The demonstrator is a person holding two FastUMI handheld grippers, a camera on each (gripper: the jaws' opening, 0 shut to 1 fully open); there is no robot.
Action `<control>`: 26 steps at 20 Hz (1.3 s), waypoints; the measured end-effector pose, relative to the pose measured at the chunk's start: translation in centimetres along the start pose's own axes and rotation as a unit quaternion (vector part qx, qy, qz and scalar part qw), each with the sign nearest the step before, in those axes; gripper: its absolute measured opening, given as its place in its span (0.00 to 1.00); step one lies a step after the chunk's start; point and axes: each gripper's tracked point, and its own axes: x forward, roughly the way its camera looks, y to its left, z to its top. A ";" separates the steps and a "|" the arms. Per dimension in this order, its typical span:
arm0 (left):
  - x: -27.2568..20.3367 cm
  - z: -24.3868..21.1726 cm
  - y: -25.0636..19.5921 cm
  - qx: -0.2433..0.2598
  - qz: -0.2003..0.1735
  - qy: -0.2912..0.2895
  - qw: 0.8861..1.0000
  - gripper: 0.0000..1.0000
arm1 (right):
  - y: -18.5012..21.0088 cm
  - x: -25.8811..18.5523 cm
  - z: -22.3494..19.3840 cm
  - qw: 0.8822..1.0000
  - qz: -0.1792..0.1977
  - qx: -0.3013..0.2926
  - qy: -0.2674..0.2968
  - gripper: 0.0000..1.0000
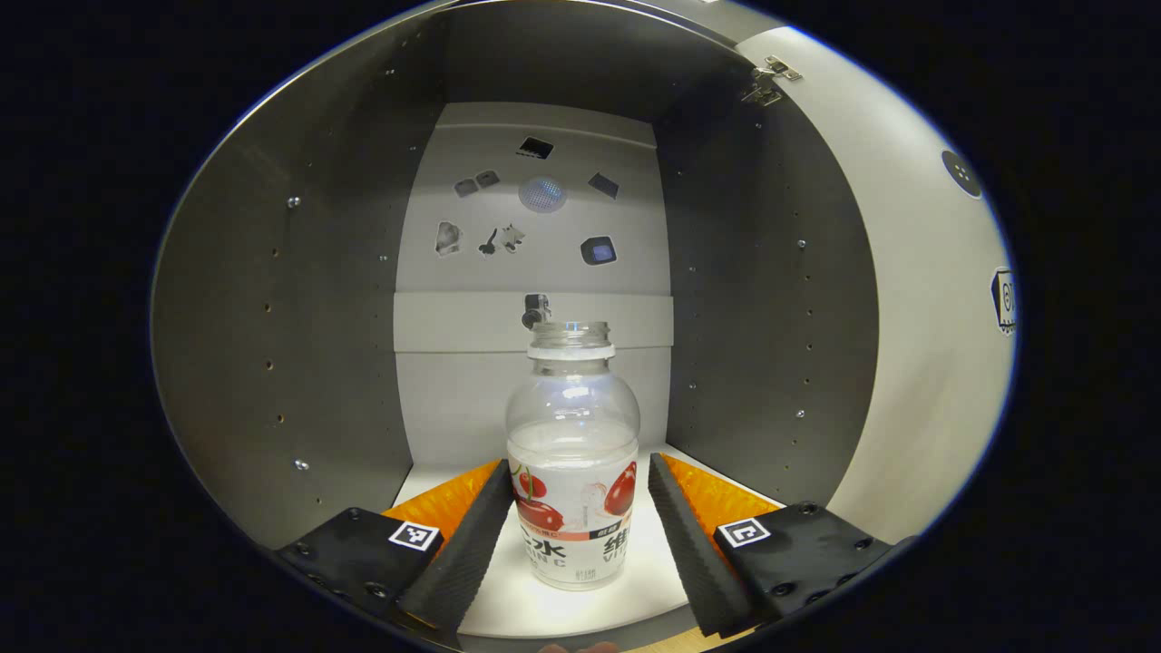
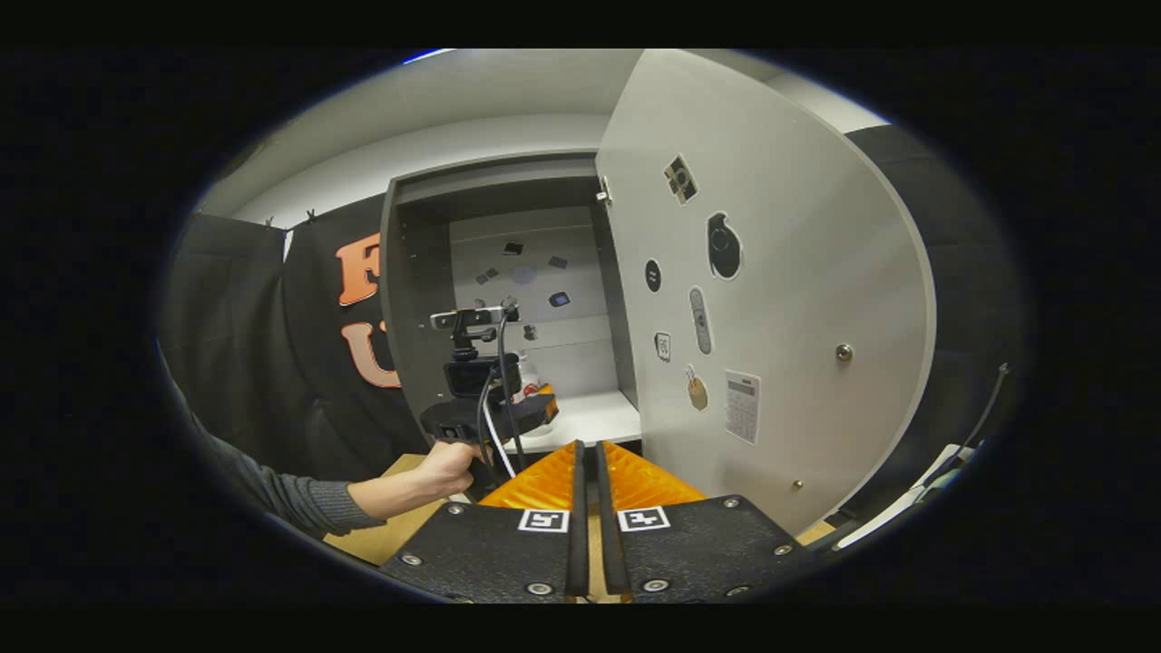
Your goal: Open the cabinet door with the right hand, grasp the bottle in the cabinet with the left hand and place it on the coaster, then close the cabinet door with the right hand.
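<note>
Inside the open cabinet, a clear capless bottle with a cherry label stands upright on the white shelf floor. My left gripper is open, one finger on each side of the bottle's lower body, close to it but with slim gaps. In the right gripper view, a hand holds the left gripper reaching into the cabinet, and a bit of the bottle peeks past it. My right gripper is shut with nothing in it, back from the cabinet, near the swung-out door.
The grey door stands wide open on the cabinet's right side, its inner face covered in stickers. Stickers also dot the cabinet's back panel. A wooden tabletop lies below the cabinet front. Black cloth hangs to the left.
</note>
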 end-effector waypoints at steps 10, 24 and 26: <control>-3.5 1.4 0.8 -0.008 -0.002 -0.018 1.000 0.83 | 0.6 -1.1 -1.0 1.000 0.018 0.004 0.014 0.05; -23.3 -3.5 6.0 0.026 0.050 -0.025 0.998 0.84 | 1.8 -5.8 -3.1 0.997 0.068 0.020 0.032 0.06; -25.1 -5.4 6.9 0.019 0.059 -0.017 0.998 0.84 | 1.9 -6.1 -3.6 0.996 0.072 0.019 0.039 0.06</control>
